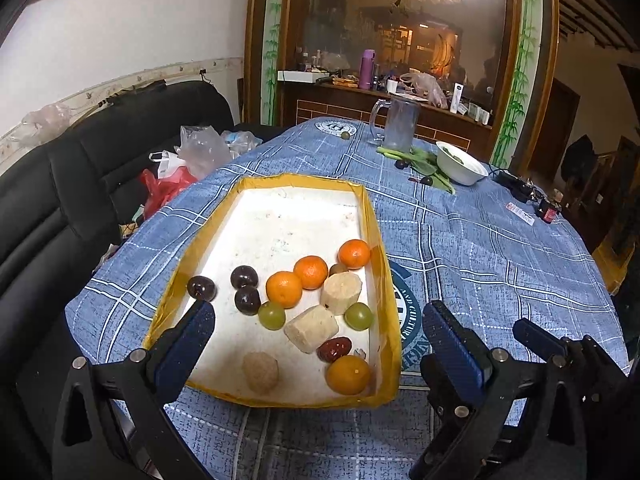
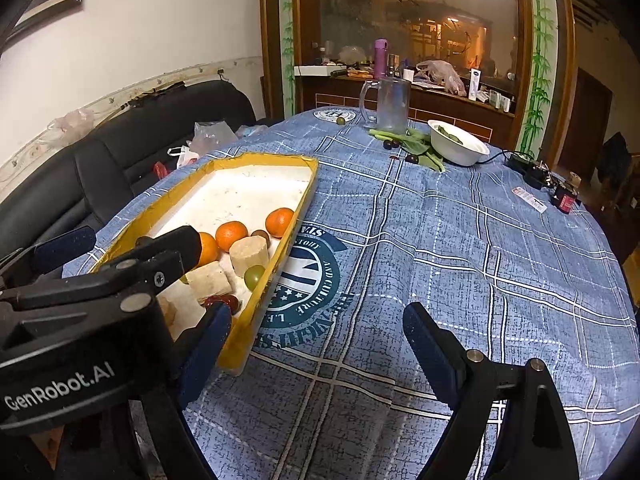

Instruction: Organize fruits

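— Nearest the left wrist lens, what was there?

— Blue-padded fingers of the left gripper (image 1: 318,320), spread wide and holding nothing, hovered over the near end of the yellow-rimmed tray (image 1: 390,280). Inside lay most of the fruit: glossy tangerines (image 1: 284,289), smooth green grapes (image 1: 272,315), dark round plums (image 1: 247,300), a wrinkled red date (image 1: 334,349), a rough brown ball (image 1: 260,371), and two pale, fibrous cut cylinders (image 1: 312,329).

— So the job looked nearly done?

— Mostly, I'd judge. Stray pieces remained far across the checked tablecloth (image 1: 480,248): dark fruits (image 1: 401,164) beside the leafy greens (image 1: 420,162) and white bowl (image 1: 460,164), plus one small green fruit (image 1: 345,135) near the glass mug (image 1: 400,124).

— And the right wrist view?

— Close in, the right gripper (image 2: 316,340) was also wide apart and empty, above bare cloth just beside the tray's long wall. The left tool's black body crowded the left side. The same strays, dark fruits (image 2: 391,144) and the green one (image 2: 341,121), sat well apart from the tray.
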